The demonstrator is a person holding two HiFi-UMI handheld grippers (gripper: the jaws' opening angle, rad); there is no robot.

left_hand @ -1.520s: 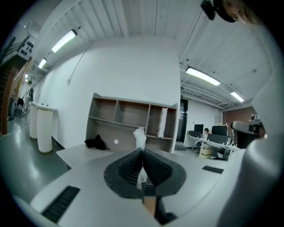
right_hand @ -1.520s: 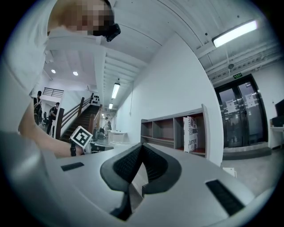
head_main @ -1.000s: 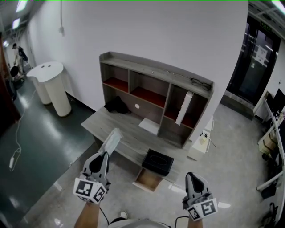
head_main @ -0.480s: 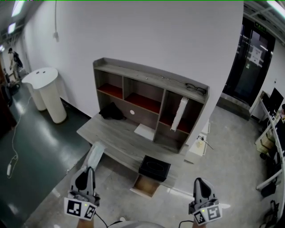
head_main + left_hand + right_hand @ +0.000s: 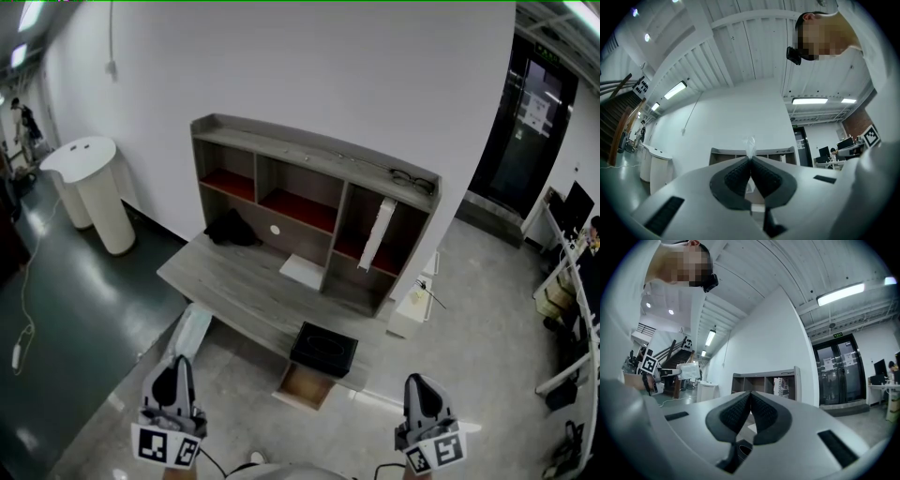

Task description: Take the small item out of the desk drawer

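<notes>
Holding the left gripper (image 5: 177,364) low at the near left, clamping its jaws flat on a small clear plastic bag (image 5: 192,330), the bag poking up past the tips, off the desk (image 5: 225,277) and outside the drawer (image 5: 305,385). Holding the right gripper (image 5: 418,382) low at the near right, pressing its jaws together on nothing. Looking past both at the drawer standing open from the desk's front edge, showing its wooden bottom. Looking on to a black box (image 5: 324,348) sitting on the desk right above that drawer. Farther back, taking in a white sheet (image 5: 302,272) lying flat before the shelf unit (image 5: 309,155), a dark bundle (image 5: 232,228) resting near its left end, a white strip (image 5: 375,234) leaning in the right compartment, and glasses (image 5: 413,178) lying on top. Farthest left, catching a white pedestal (image 5: 94,192) standing on the floor by the wall.
</notes>
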